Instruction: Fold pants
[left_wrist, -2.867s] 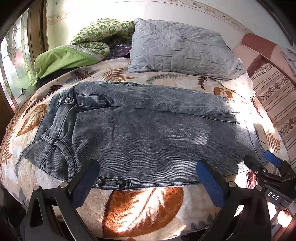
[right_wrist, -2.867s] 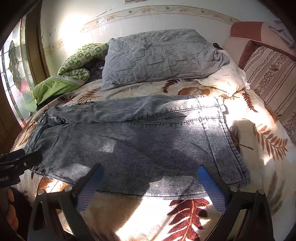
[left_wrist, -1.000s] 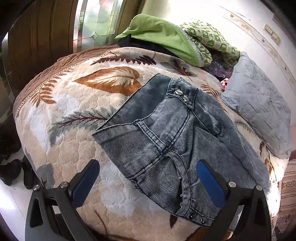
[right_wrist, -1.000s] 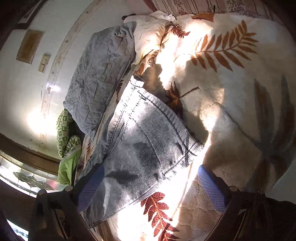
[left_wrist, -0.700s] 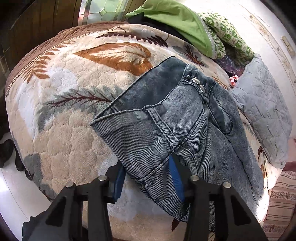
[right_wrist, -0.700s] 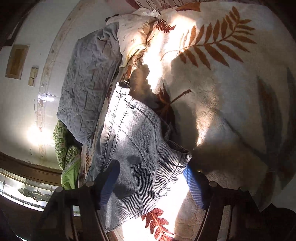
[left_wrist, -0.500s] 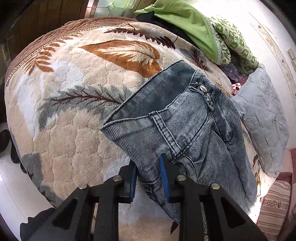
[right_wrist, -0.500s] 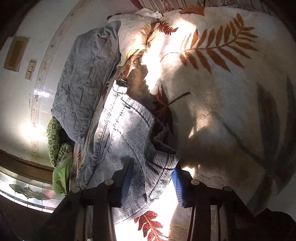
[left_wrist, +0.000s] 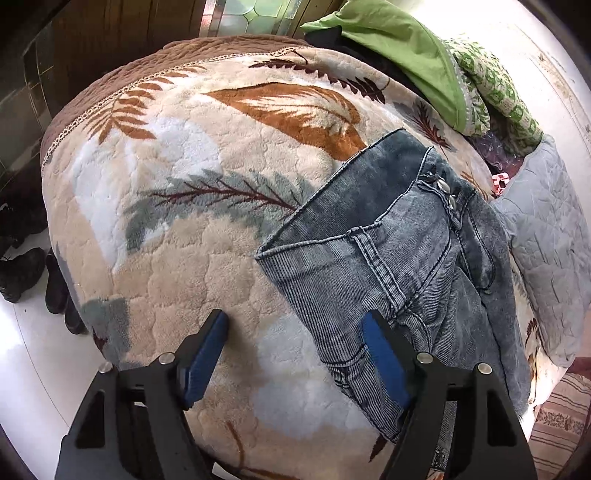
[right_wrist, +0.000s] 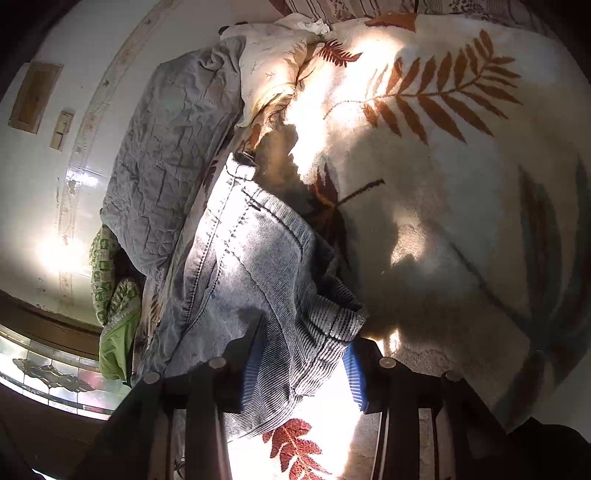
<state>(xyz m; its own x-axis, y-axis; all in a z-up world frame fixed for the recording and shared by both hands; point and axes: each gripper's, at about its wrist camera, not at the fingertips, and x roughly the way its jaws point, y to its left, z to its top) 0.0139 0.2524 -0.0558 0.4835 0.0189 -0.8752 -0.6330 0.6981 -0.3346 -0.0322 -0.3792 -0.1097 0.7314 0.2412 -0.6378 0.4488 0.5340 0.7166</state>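
Observation:
Grey-blue denim pants (left_wrist: 399, 258) lie on a leaf-patterned blanket (left_wrist: 184, 206) on a bed. The left wrist view shows their waistband end with metal snaps. My left gripper (left_wrist: 295, 350) is open; its right finger (left_wrist: 384, 354) touches the waistband's near edge and nothing sits between the pads. In the right wrist view the pants' leg hem (right_wrist: 295, 295) bunches up between my right gripper's (right_wrist: 299, 373) blue pads, which are half closed around the fabric.
A grey quilted pillow (left_wrist: 546, 236) (right_wrist: 166, 147) lies beyond the pants. Green bedding (left_wrist: 399, 48) is piled near the window. Dark shoes (left_wrist: 22, 269) stand on the white floor past the bed's left edge. A striped cushion (left_wrist: 561, 417) is at the far right.
My left gripper had shut on the waistband, then opened and slid left off it. My right gripper has closed inward around the leg hem, and the fabric has bunched and lifted.

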